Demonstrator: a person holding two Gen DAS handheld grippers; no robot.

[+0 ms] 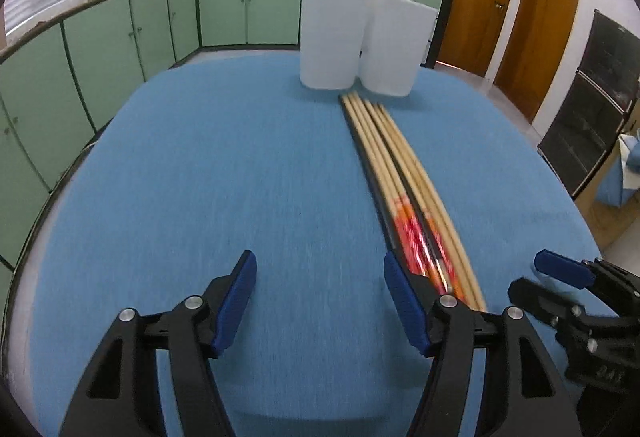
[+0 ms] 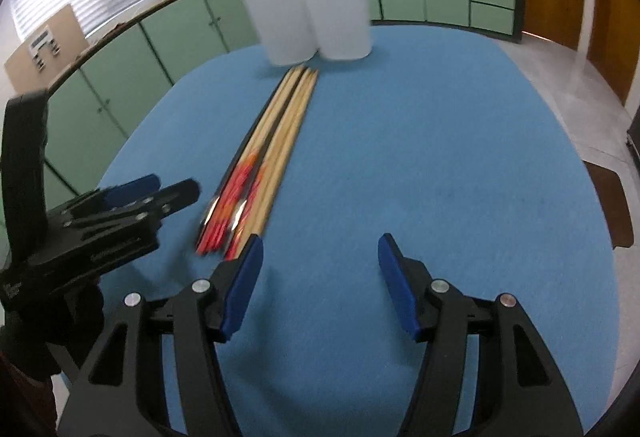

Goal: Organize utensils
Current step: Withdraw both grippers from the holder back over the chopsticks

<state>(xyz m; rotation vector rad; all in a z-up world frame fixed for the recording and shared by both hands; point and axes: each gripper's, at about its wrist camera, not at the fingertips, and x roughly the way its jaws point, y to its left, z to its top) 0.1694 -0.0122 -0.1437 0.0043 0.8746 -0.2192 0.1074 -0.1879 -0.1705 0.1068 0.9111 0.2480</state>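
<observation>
Left wrist view: left gripper [image 1: 320, 301] has its jaws apart, nothing between; the chopsticks [image 1: 384, 157] lie bundled on the blue table [image 1: 200, 177] at one o'clock, tips near the white holder [image 1: 360, 41] at twelve; best to come in square across the bundle.

Right wrist view: right gripper [image 2: 320, 285] likewise parted and empty; chopsticks at eleven o'clock; the left gripper at nine crowds that end.

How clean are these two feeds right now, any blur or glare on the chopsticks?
Left wrist view: chopsticks smeared at their red ends, fisheye bending the counter. Right wrist view: same motion smear, bright glints on the red ends; white holder soft-edged.
</observation>
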